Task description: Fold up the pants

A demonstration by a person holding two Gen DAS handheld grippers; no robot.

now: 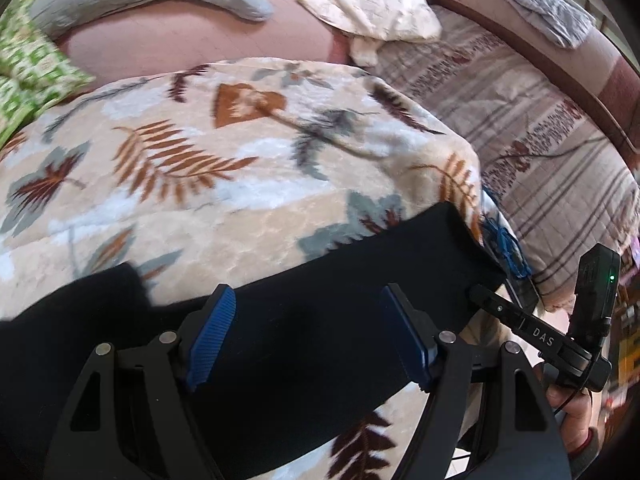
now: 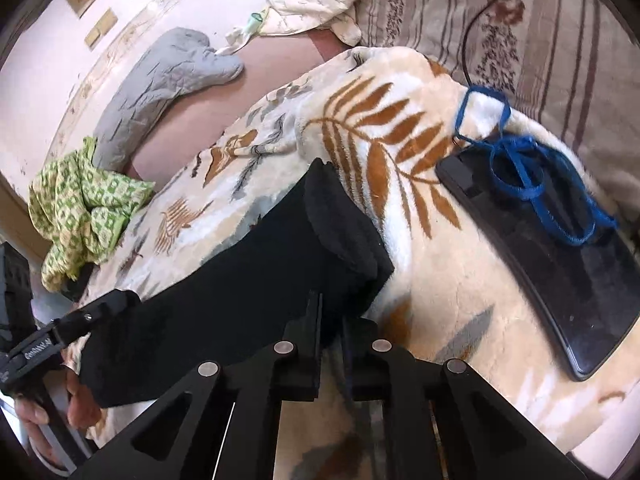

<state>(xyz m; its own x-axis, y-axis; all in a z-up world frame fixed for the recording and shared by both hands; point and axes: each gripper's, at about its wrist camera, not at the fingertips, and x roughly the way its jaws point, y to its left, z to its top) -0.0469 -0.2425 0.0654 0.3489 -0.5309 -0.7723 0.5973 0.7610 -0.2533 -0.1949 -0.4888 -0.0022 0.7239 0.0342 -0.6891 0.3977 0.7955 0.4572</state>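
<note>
- Left wrist view is showing the left gripper (image 1: 306, 334) hovering over the black pants (image 1: 320, 360), its blue-padded fingers (image 1: 212, 332) standing wide apart with nothing between the pads.
- Pants are lying in a long folded band across a leaf-print blanket (image 1: 200, 168) on the bed, running from the near left toward the right edge of the blanket.
- Right gripper (image 2: 330, 308) is showing in the right wrist view with its fingers nearly together, a thin gap between them, at the near edge of the pants' thick folded end; whether cloth is pinched there I cannot tell, dark on dark.
- In the left wrist view that right gripper is reaching the right end of the pants, with the person's hand (image 1: 576, 404) holding its handle.
- A black tablet (image 2: 560, 264) is lying on the blanket right of the pants, with a blue cord (image 2: 520, 168) looping over it.
- A green patterned cloth (image 2: 84, 208) is sitting bunched at the far left, next to a grey quilted piece (image 2: 160, 84).
- A cream pillow (image 2: 316, 0) is resting at the far side, beside a striped bedspread (image 2: 560, 40).
</note>
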